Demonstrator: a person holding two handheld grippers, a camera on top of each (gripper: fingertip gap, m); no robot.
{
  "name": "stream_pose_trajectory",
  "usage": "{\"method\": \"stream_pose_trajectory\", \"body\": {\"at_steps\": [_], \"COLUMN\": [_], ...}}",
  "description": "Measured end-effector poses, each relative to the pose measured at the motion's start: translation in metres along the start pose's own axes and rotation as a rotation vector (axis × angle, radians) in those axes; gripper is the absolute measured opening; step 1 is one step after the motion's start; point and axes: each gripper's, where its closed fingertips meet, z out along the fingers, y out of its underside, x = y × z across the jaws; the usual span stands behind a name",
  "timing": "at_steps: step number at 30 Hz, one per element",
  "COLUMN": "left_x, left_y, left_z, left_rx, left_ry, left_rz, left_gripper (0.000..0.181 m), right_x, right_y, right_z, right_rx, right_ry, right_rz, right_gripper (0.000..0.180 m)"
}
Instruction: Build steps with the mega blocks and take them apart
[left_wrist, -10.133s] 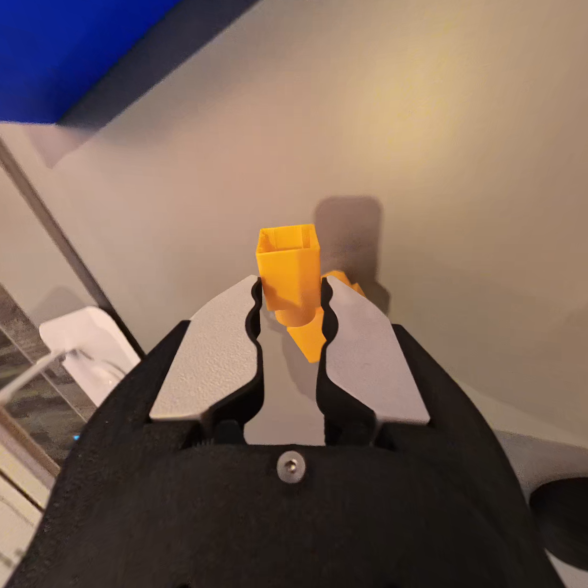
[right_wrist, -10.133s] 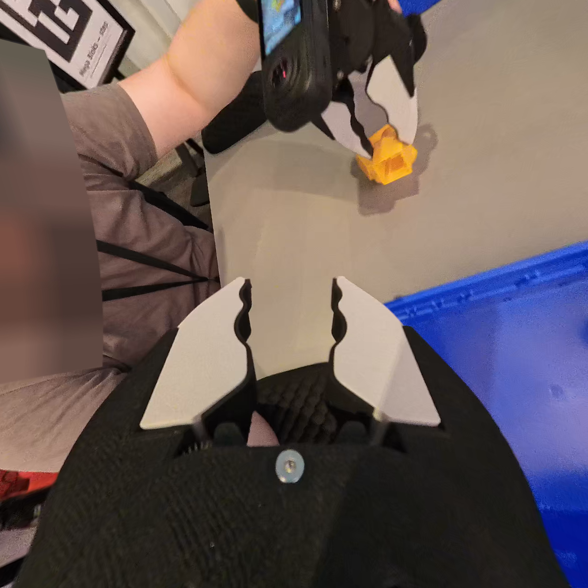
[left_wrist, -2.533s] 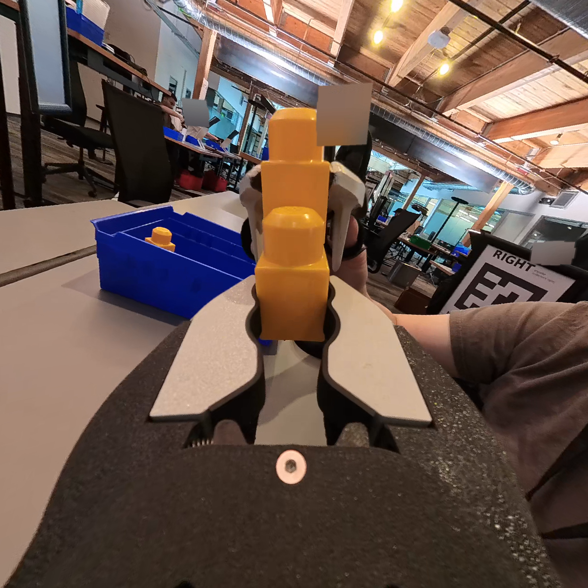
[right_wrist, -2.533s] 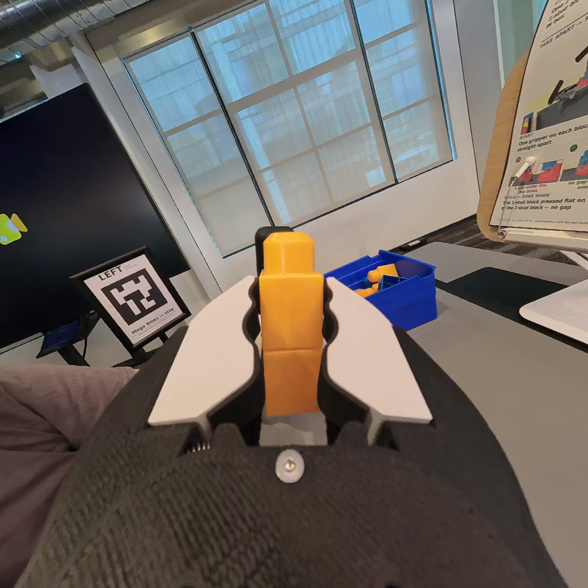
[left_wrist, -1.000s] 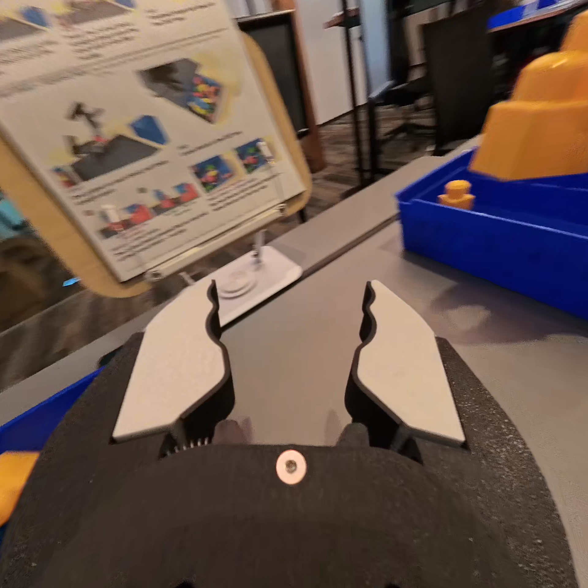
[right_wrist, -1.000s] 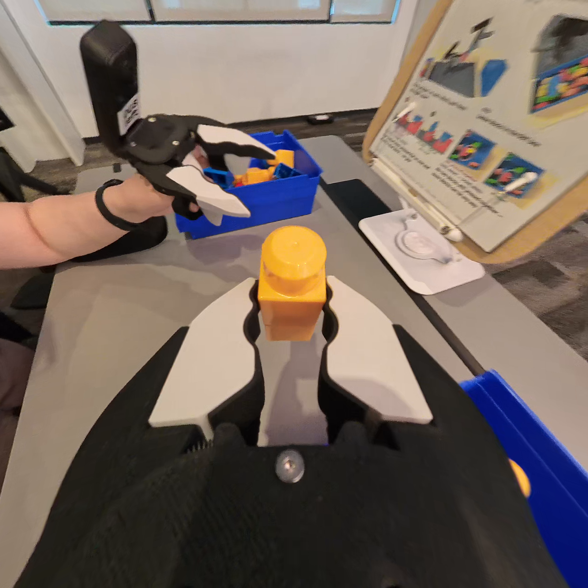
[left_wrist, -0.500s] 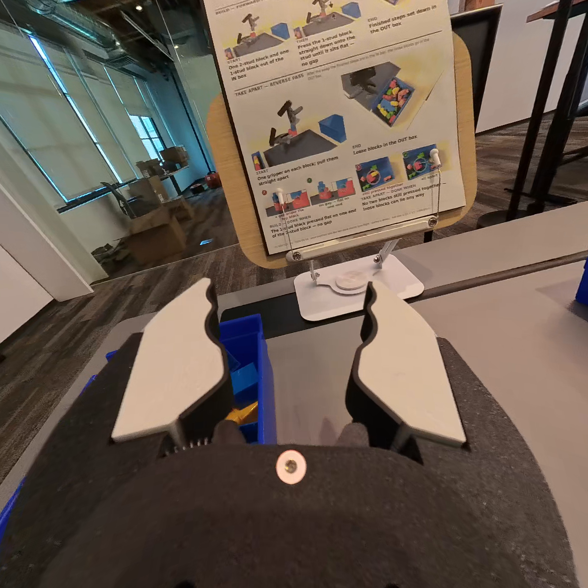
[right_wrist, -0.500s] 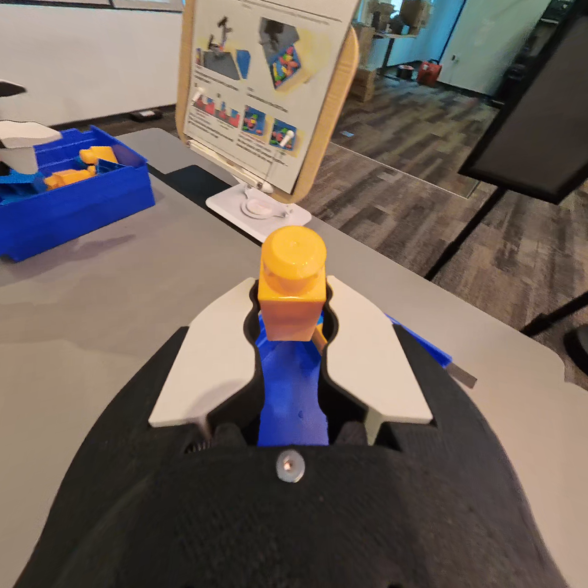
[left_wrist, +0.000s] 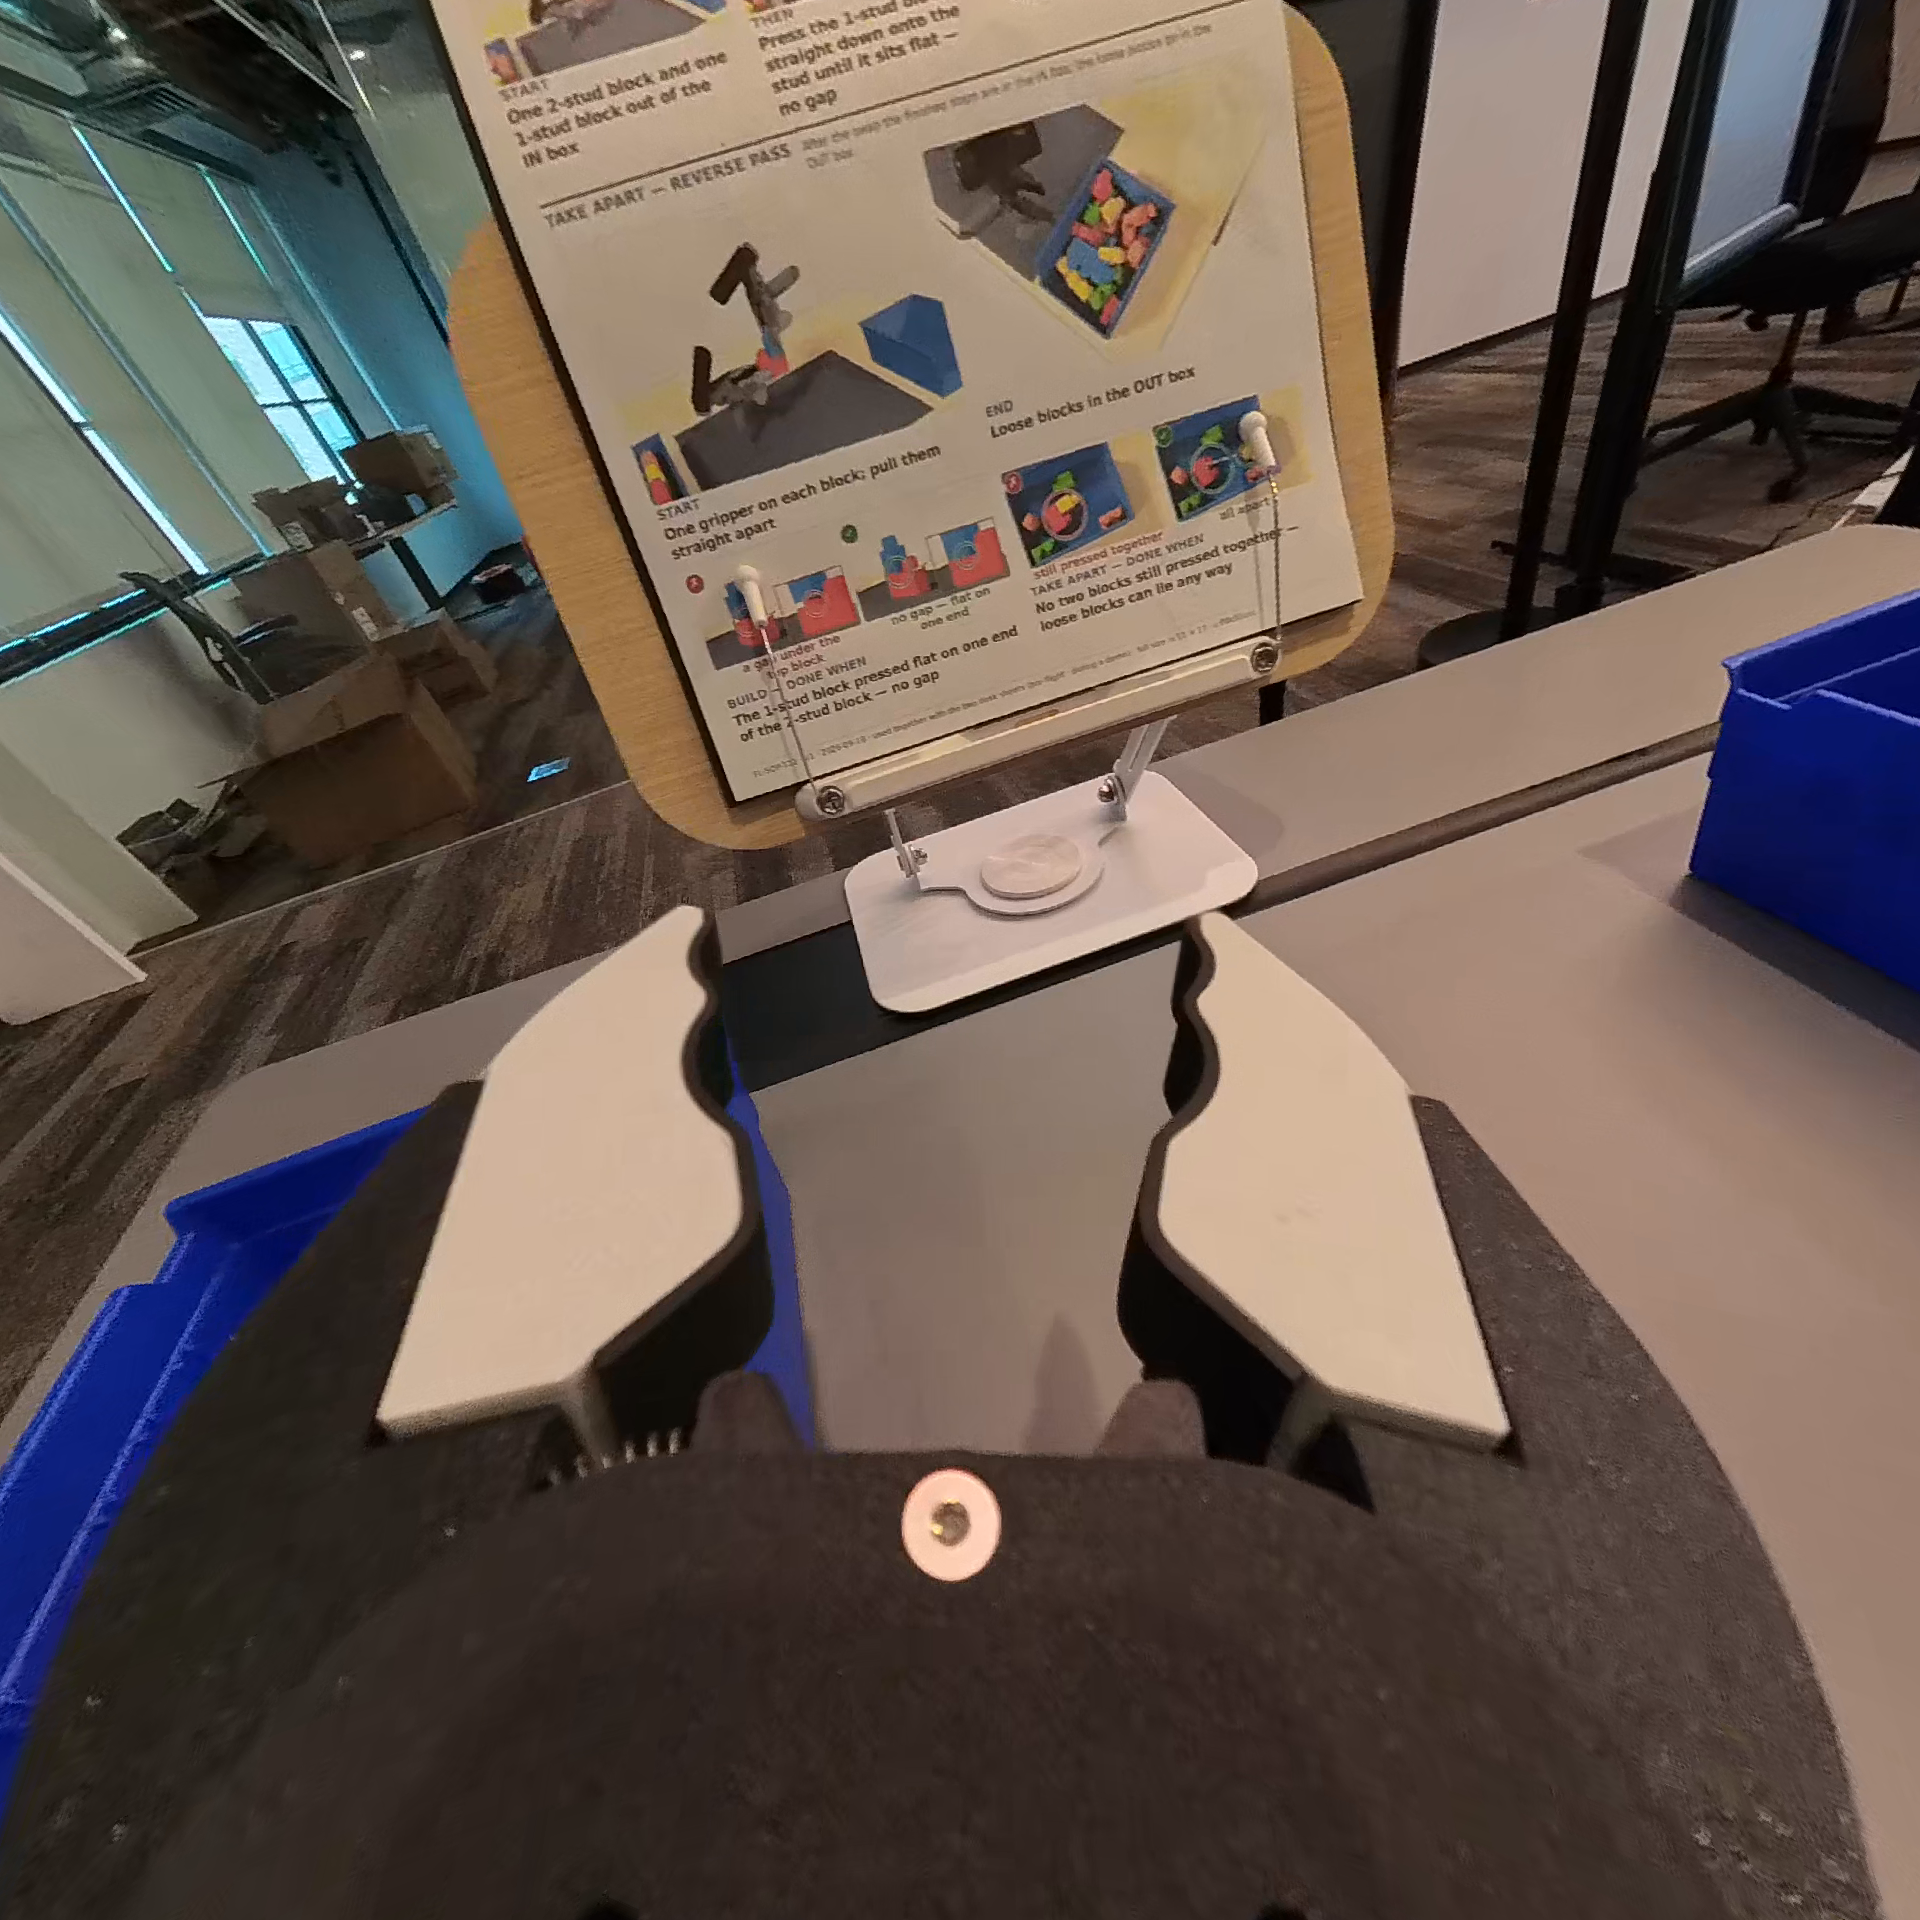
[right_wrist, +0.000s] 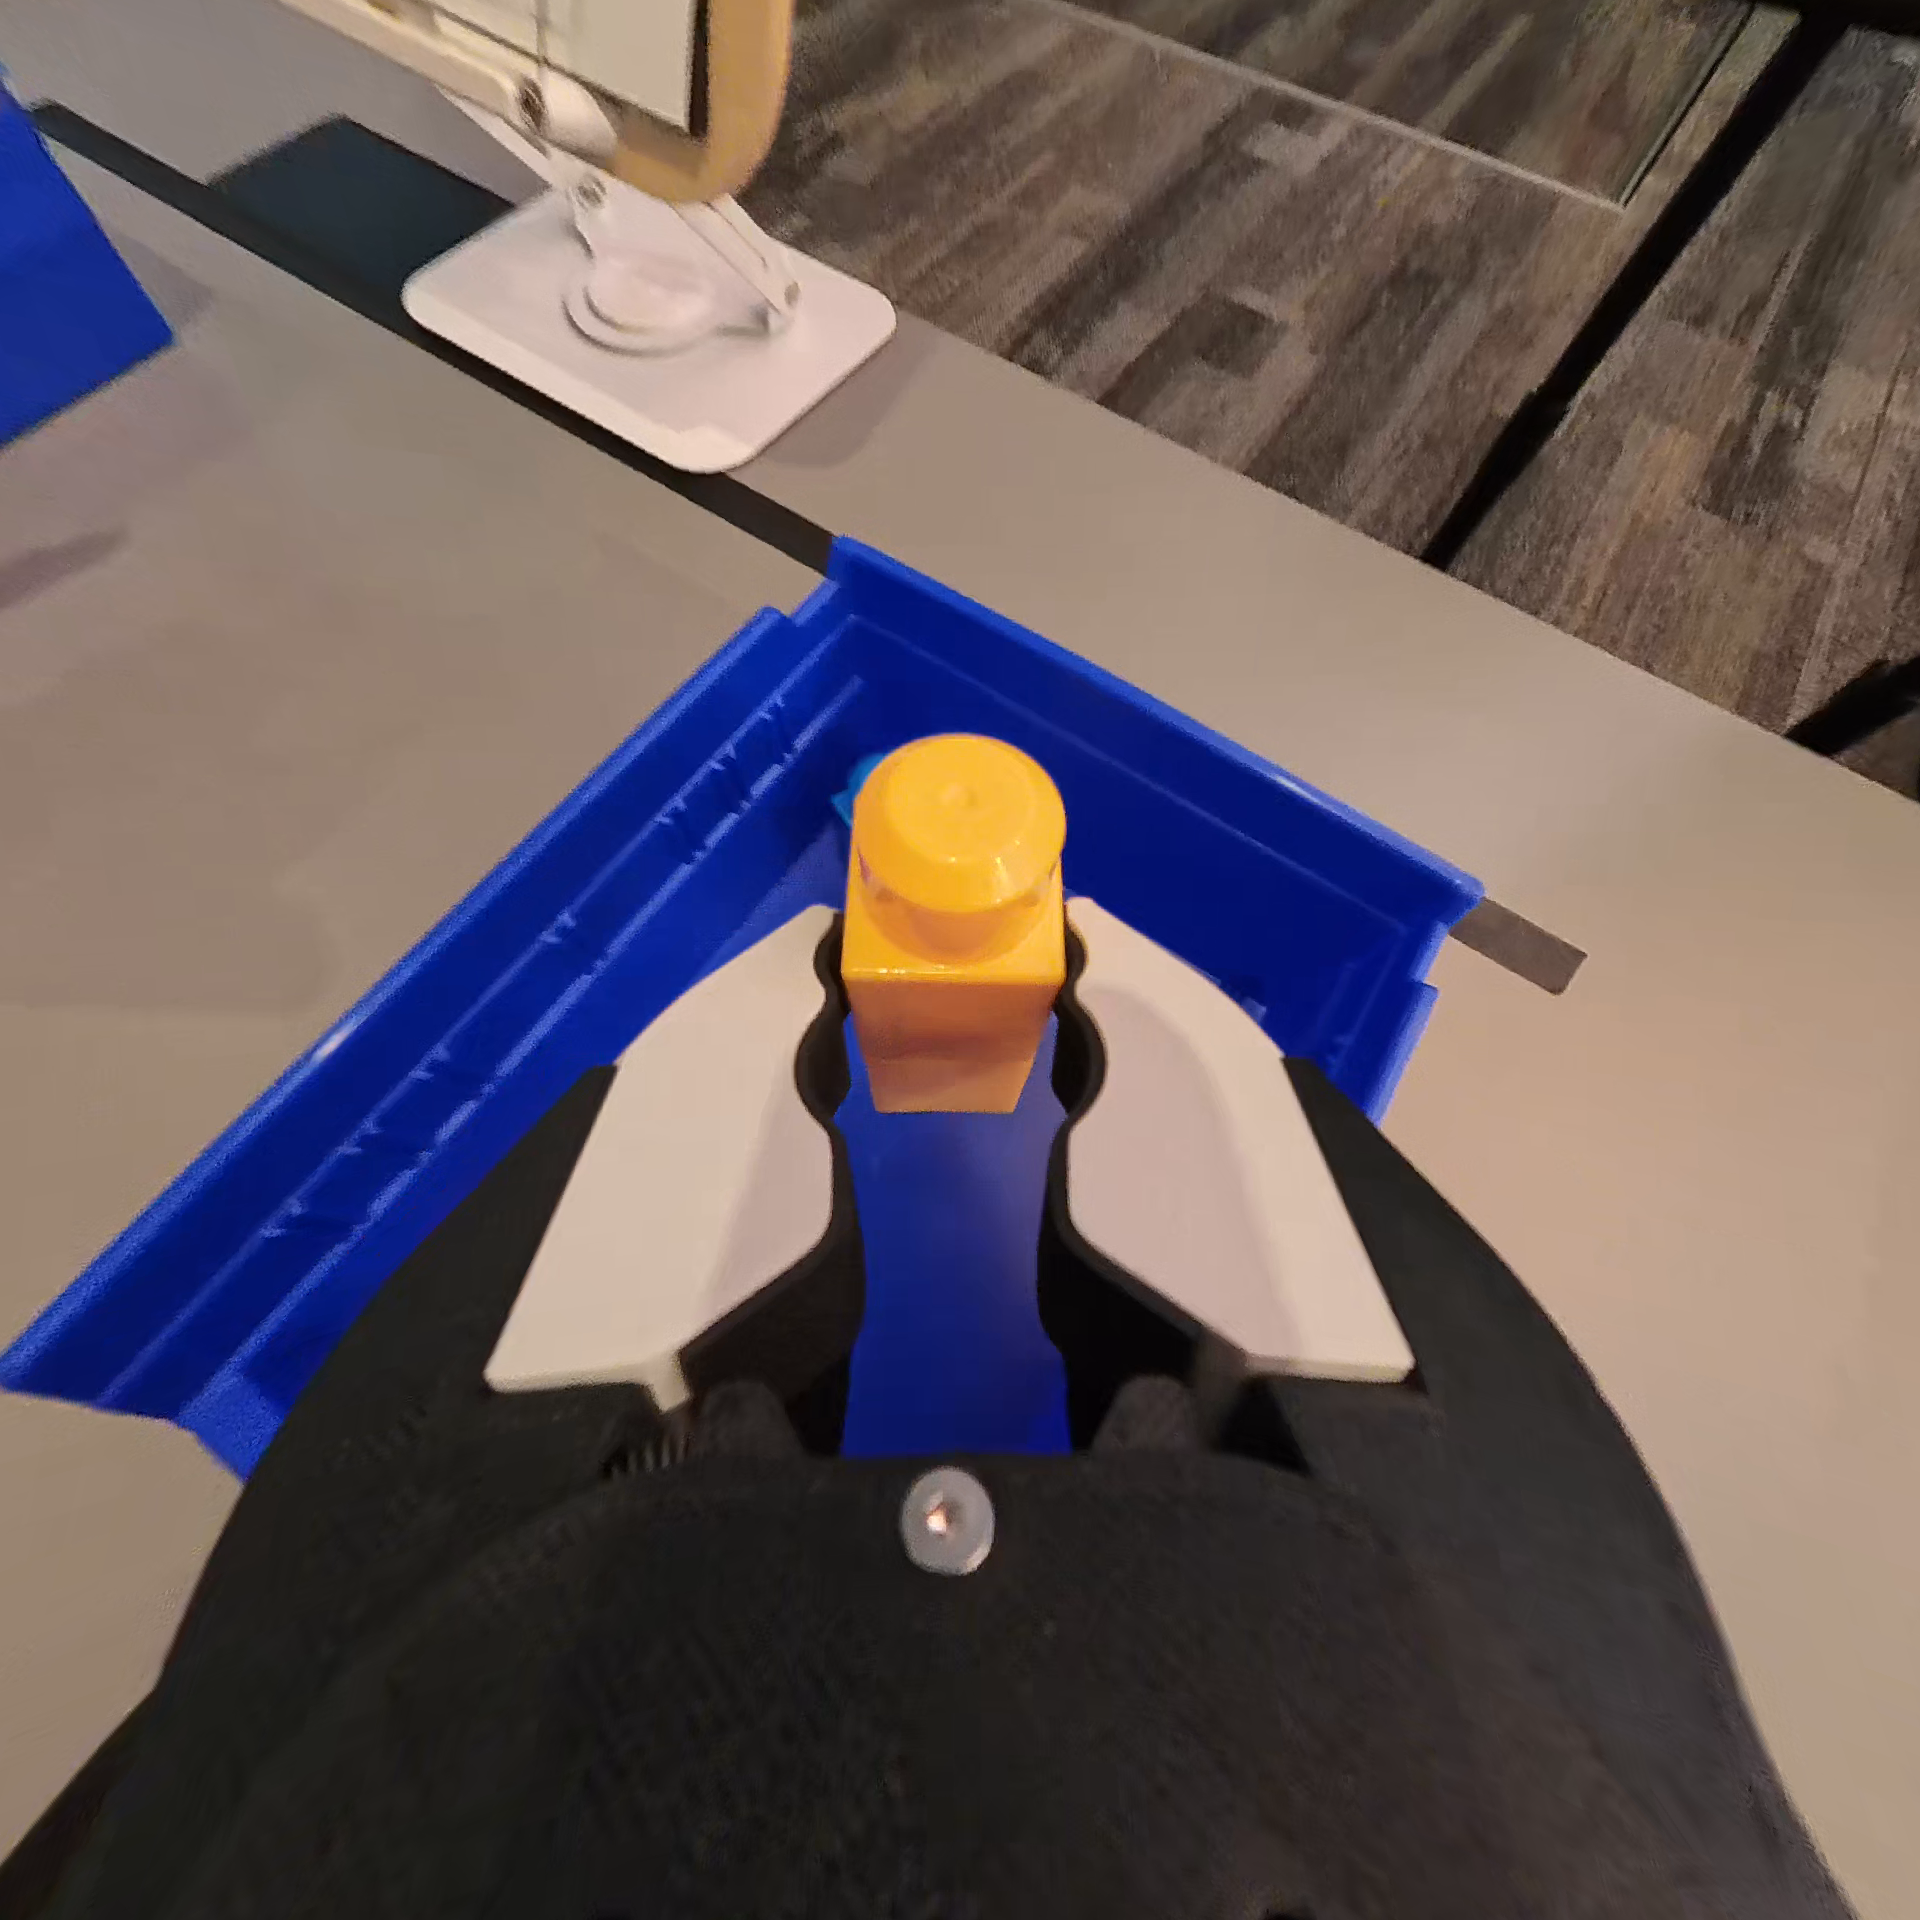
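Observation:
My right gripper (right_wrist: 951, 961) is shut on an orange block (right_wrist: 954, 935) with one round stud facing the camera. It holds the block over the inside of a blue bin (right_wrist: 582, 935), near the bin's far corner. A small light-blue piece (right_wrist: 847, 798) peeks out behind the block in that corner. My left gripper (left_wrist: 945, 987) is open and empty, above the grey table (left_wrist: 1558, 1091), with a second blue bin (left_wrist: 187, 1309) under its left finger (left_wrist: 603, 1174). That bin's contents are hidden by the gripper.
An instruction board on a white stand (left_wrist: 1039, 894) rises at the table's far edge, also in the right wrist view (right_wrist: 655, 322). A third blue bin wall (left_wrist: 1829, 790) stands at the right. A dark seam (left_wrist: 1455, 821) crosses the table. Wood floor lies beyond.
My left gripper let go of the orange blocks and swung left over its bin. My right gripper carried the orange block right and tilted down over the blue bin.

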Motion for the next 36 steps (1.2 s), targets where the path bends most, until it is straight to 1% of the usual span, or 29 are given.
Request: {"method": "stream_pose_trajectory", "body": {"at_steps": [3,9,11,13,15,18,19,20,21,23,26,28,29,31,33,35,36], "left_x": [0.005,0.013,0.017,0.02,0.023,0.027,0.028,0.028,0.028,0.025,0.005,-0.016,-0.026,-0.053,-0.076,-0.097,-0.112], "left_y": [0.0,0.002,0.003,0.003,0.003,0.004,0.005,0.004,0.004,0.001,-0.011,-0.021,-0.024,-0.019,-0.009,-0.001,0.001], "left_z": [0.0,0.001,0.001,0.001,0.001,0.001,0.001,0.001,0.001,-0.001,-0.008,-0.016,-0.022,-0.035,-0.05,-0.06,-0.062], "left_rx": [0.002,-0.007,-0.009,-0.009,-0.012,-0.023,-0.025,-0.026,-0.026,-0.028,-0.012,-0.018,-0.036,-0.125,-0.207,-0.218,-0.204], "left_ry": [0.017,0.039,0.049,0.058,0.07,0.085,0.09,0.093,0.095,0.095,0.064,0.053,0.065,0.077,0.118,0.15,0.129], "left_rz": [0.004,0.005,0.008,0.014,0.021,0.022,0.022,0.022,0.023,0.032,0.045,0.057,0.071,0.081,0.083,0.086,0.089], "left_gripper": [0.083,0.084,0.084,0.084,0.083,0.083,0.083,0.083,0.083,0.084,0.083,0.079,0.074,0.075,0.068,0.066,0.067], "right_x": [0.009,0.021,0.026,0.031,0.032,0.045,0.047,0.05,0.051,0.051,0.055,0.056,0.054,0.047,0.037,0.025,0.018], "right_y": [0.013,0.056,0.066,0.07,0.068,0.071,0.072,0.071,0.069,0.062,0.05,0.034,0.025,0.004,-0.016,-0.032,-0.039], "right_z": [0.013,0.054,0.063,0.066,0.067,0.065,0.065,0.065,0.064,0.062,0.049,0.037,0.031,0.017,0.004,-0.007,-0.011], "right_rx": [-0.047,-0.259,-0.326,-0.366,-0.363,-0.379,-0.384,-0.38,-0.367,-0.331,-0.281,-0.218,-0.179,-0.097,-0.023,0.033,0.054], "right_ry": [0.03,0.085,0.131,0.185,0.198,0.285,0.303,0.317,0.325,0.324,0.358,0.385,0.391,0.392,0.389,0.378,0.37], "right_rz": [-0.008,-0.065,-0.084,-0.106,-0.095,-0.083,-0.08,-0.078,-0.073,-0.071,-0.086,-0.095,-0.097,-0.107,-0.124,-0.141,-0.15], "right_gripper": [0.038,0.038,0.038,0.039,0.039,0.039,0.043,0.052,0.057,0.058,0.058,0.058,0.057,0.057,0.057,0.056,0.056]}}
